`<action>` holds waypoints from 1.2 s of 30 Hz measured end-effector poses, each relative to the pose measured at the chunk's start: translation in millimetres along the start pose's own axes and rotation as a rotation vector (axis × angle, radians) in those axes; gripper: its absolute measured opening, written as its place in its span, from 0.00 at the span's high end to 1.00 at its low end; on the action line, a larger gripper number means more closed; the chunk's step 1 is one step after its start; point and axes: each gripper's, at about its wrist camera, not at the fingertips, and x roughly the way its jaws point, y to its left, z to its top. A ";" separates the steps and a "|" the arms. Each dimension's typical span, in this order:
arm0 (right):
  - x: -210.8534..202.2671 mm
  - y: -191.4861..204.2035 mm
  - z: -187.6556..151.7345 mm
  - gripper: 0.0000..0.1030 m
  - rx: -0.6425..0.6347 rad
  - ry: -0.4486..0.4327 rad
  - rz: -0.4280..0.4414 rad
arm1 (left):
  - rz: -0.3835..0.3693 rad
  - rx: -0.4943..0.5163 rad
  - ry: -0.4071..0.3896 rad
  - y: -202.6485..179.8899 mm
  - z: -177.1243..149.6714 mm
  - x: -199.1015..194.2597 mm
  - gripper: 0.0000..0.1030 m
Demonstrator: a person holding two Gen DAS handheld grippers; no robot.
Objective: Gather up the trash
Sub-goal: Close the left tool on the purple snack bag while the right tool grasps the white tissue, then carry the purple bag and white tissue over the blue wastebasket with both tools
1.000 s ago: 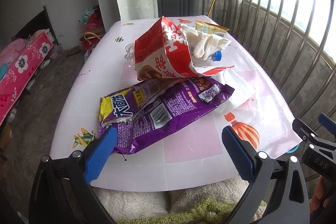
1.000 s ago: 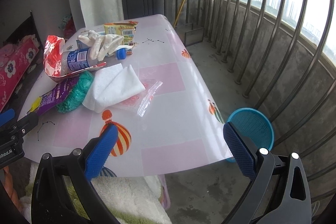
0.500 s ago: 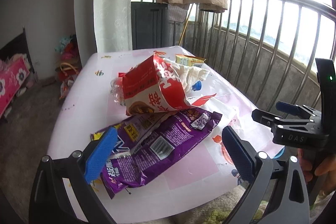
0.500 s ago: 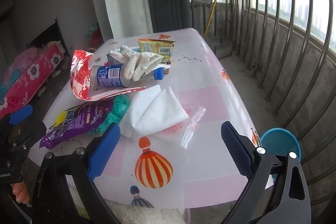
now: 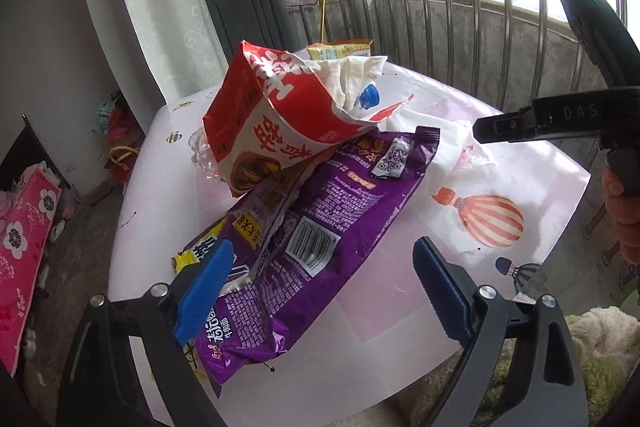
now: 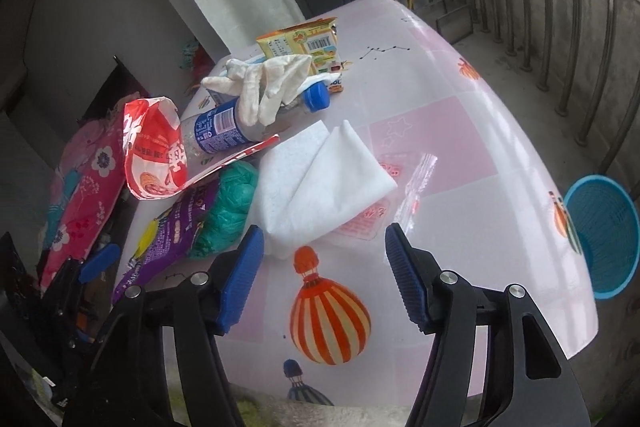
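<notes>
Left wrist | purple bag [image 5: 320, 227] between closing left tool [image 5: 320, 287] pads, untouched

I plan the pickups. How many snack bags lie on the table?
3: purple bag at the near edge, red bag on it, yellow bag at the far end. More may be hidden.

Trash crowds the desk's [image 6: 460, 131] left half: red bag [image 6: 154, 151], bottle [image 6: 224, 125], purple wrapper [image 5: 320, 227], white tissue [image 6: 320, 183]. Its right half and near edge lie bare, open to the blue basket [image 6: 604, 239] beside the railing [image 6: 580, 7]
</notes>
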 end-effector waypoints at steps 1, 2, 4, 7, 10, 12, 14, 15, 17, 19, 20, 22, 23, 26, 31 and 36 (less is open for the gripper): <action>5.3 -1.9 1.0 0.45 0.025 0.016 0.040 | 0.013 0.014 0.006 -1.7 -1.4 2.5 0.19; 12.0 -2.4 1.2 0.46 0.055 0.034 0.074 | 0.026 0.025 0.013 -2.8 -2.6 4.9 0.21; 25.5 -6.9 2.7 0.49 0.114 0.074 0.131 | 0.053 0.044 0.026 -4.1 -3.7 9.3 0.28; 40.0 -9.1 3.6 0.52 0.165 0.115 0.162 | 0.078 0.059 0.039 -3.7 -4.9 13.2 0.36; 49.5 -11.0 4.0 0.54 0.197 0.130 0.181 | 0.075 0.050 0.043 -0.3 -5.1 13.8 0.44; 51.9 -11.9 4.9 0.57 0.213 0.129 0.197 | 0.075 0.038 0.050 2.5 -5.4 15.2 0.49; 56.8 -11.7 4.7 0.60 0.218 0.131 0.200 | 0.072 0.027 0.055 5.6 -5.1 16.2 0.55; 58.9 -11.9 4.5 0.64 0.224 0.133 0.202 | 0.068 0.020 0.057 7.0 -5.3 16.5 0.59; 60.9 -14.8 3.8 0.69 0.235 0.135 0.210 | 0.065 0.008 0.061 8.7 -4.8 16.4 0.65; 62.6 -15.2 4.9 0.75 0.248 0.133 0.221 | 0.059 0.003 0.058 9.2 -4.5 14.8 0.72; 65.3 -18.2 5.0 0.79 0.258 0.132 0.226 | 0.060 0.002 0.054 8.8 -4.4 13.9 0.73; 73.3 -21.9 6.1 0.85 0.284 0.134 0.241 | 0.058 0.004 0.046 7.3 -3.7 11.7 0.78; 77.0 -23.9 6.3 0.91 0.296 0.136 0.250 | 0.057 0.005 0.042 6.9 -3.5 10.9 0.79; 79.9 -27.7 7.1 0.99 0.317 0.137 0.277 | 0.049 0.007 0.029 6.2 -1.5 8.2 0.84; 61.5 -27.3 10.9 1.00 0.298 0.085 0.308 | 0.016 -0.009 0.006 8.1 5.9 -7.1 0.90; 31.8 -24.2 12.9 1.00 0.270 0.025 0.327 | -0.020 -0.046 -0.031 12.2 16.1 -32.2 0.94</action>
